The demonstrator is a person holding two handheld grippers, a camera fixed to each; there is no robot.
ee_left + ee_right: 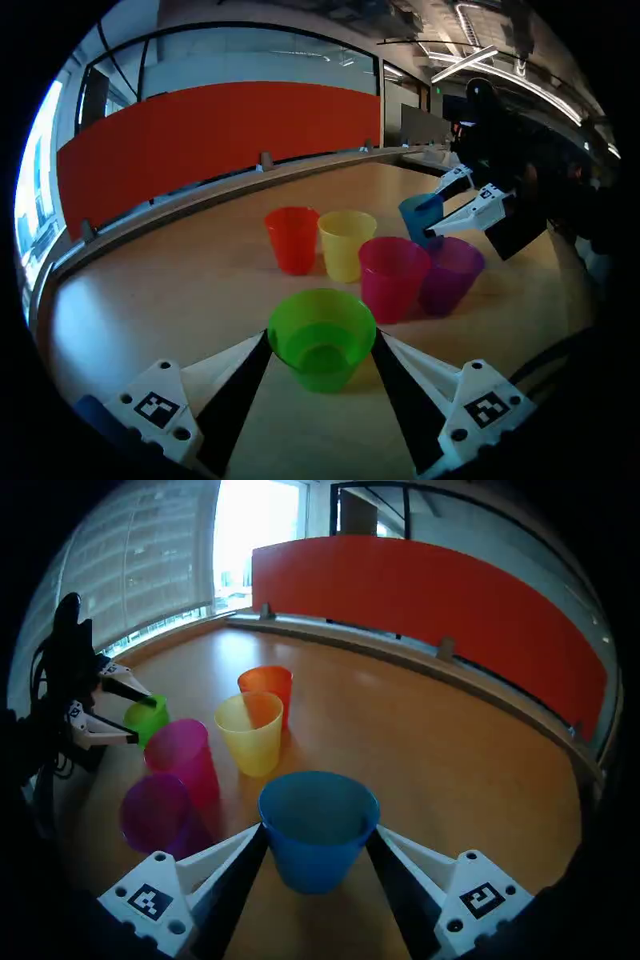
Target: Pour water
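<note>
Cups are sitting pinched mid-wall near me over the table [200, 264], green cup [322, 356] in my left gripper [322, 336], blue cup [318, 856] in my right gripper [318, 830], and I am judging them light, thin, slippery, crushable.

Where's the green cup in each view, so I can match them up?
Left gripper view: green cup bottom centre, between the left gripper's fingers.
Right gripper view: far left, mid-height, between that same gripper's fingers.
Shared landmark: the yellow cup, next to the orange cup.
</note>
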